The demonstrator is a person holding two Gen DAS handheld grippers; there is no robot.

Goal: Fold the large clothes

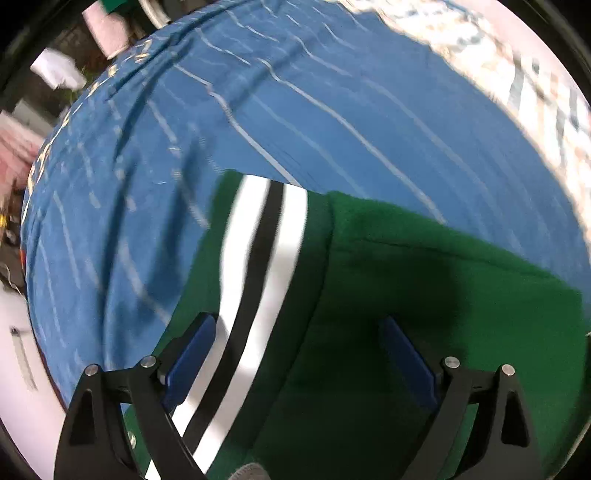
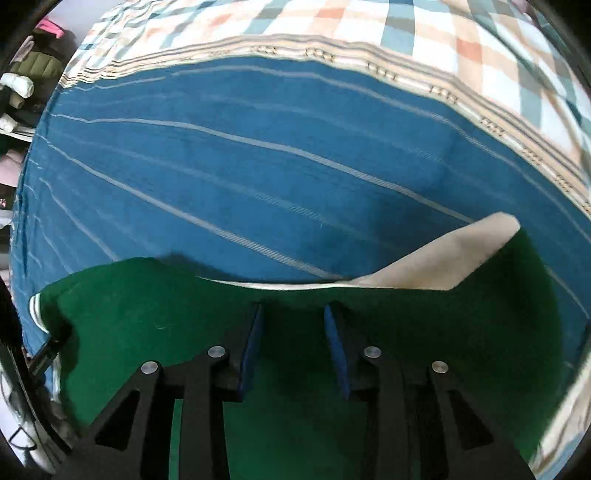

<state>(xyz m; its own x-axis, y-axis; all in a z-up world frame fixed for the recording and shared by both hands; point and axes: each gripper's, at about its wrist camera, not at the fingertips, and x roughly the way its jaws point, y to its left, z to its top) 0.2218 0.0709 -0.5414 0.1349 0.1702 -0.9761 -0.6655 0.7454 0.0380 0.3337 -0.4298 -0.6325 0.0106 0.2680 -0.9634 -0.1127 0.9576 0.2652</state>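
A green garment with a white and black striped band lies on the blue striped bed cover. My left gripper is open just above the garment, straddling the striped band and the green cloth. In the right wrist view the same green garment fills the lower part, with its far edge turned up to show a pale lining. My right gripper hangs over the green cloth near that edge, its jaws partly open with nothing between the blue pads.
The blue cover spreads far ahead. A checked blanket lies beyond its patterned border. Clutter, white and pink items, sits off the bed at the far left. A white surface borders the bed at the lower left.
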